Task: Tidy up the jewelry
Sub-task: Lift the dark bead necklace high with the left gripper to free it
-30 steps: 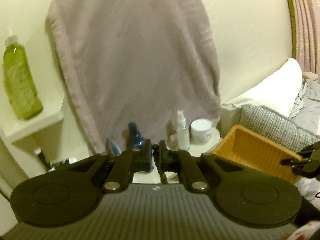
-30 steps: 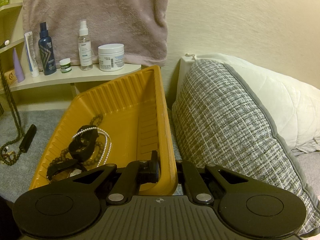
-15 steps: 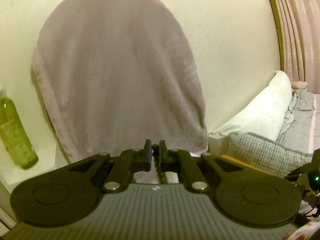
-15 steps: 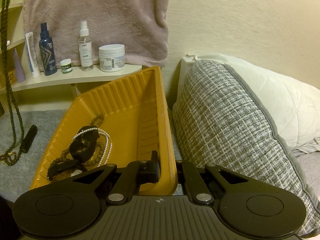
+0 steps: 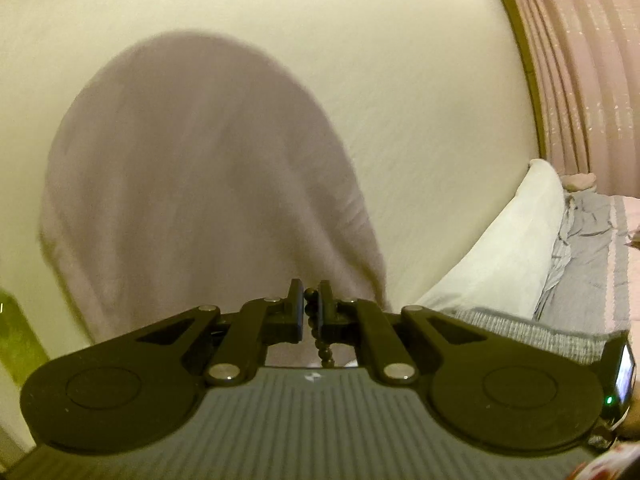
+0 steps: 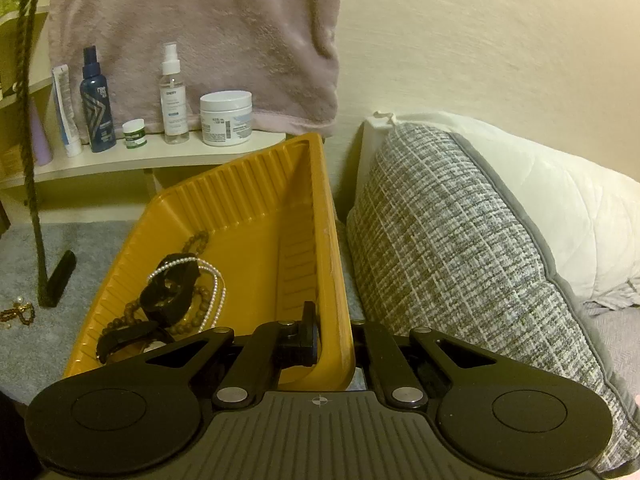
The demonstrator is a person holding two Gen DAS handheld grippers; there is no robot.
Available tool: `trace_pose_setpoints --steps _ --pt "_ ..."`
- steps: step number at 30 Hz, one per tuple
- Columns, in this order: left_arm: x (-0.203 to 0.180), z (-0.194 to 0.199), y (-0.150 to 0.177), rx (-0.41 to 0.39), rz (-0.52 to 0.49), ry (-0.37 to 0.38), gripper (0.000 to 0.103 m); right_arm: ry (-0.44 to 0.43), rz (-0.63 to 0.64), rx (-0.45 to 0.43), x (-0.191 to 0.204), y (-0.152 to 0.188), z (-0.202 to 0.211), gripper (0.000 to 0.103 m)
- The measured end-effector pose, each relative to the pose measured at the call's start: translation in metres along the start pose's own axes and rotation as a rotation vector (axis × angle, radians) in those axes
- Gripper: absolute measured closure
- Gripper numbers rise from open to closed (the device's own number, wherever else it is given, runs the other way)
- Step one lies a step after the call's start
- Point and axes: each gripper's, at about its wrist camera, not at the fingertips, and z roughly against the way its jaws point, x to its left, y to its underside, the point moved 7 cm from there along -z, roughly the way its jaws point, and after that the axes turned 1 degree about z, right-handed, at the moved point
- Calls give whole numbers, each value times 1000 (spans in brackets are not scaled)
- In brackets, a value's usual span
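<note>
The left claw [image 5: 310, 312] is clenched on a dark beaded necklace [image 5: 316, 332]. The beads sit between its 2 fingertips and hang down below them. In the left wrist view the claw is raised in front of a blurred mauve towel [image 5: 200, 184] that hangs on a cream wall [image 5: 400, 80]. A white pillow [image 5: 504, 248] and pink curtains [image 5: 580, 60] show at the right of that view.

In the right wrist view the same necklace [image 6: 30, 120] runs as a long strand down the left side, from the top corner to the grey bedspread [image 6: 48, 320]. A small heap of gold jewelry [image 6: 18, 314] lies on the bedspread near its lower end, beside a black stick-shaped item [image 6: 60, 278].

The right claw [image 6: 334, 334] grasps the near right rim of a yellow tray [image 6: 280, 184]; 1 finger is inside the wall and the other outside. The tray rests tilted on the bedspread. Inside it, toward the near left corner, lie a pearl strand [image 6: 216, 292], brown wooden beads [image 6: 196, 240] and a black strap [image 6: 172, 284], tangled together.

A checked grey cushion [image 6: 460, 260] leans just beside the tray's right wall, with a white pillow [image 6: 560, 192] behind it. Behind the tray, a shelf [image 6: 140, 160] carries a white jar [image 6: 226, 118], a clear spray bottle [image 6: 173, 96], a small green-banded pot [image 6: 134, 133], a dark blue bottle [image 6: 96, 104] and a white tube [image 6: 66, 112].
</note>
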Motion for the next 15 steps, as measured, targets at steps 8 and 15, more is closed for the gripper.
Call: trace_pose_setpoints --steps 8,15 --pt "-29 -8 -44 -66 -62 68 97 -3 -2 -1 0 0 0 99" --pt "-61 -33 -40 -17 -118 145 97 -5 -4 -1 -1 0 0 99"
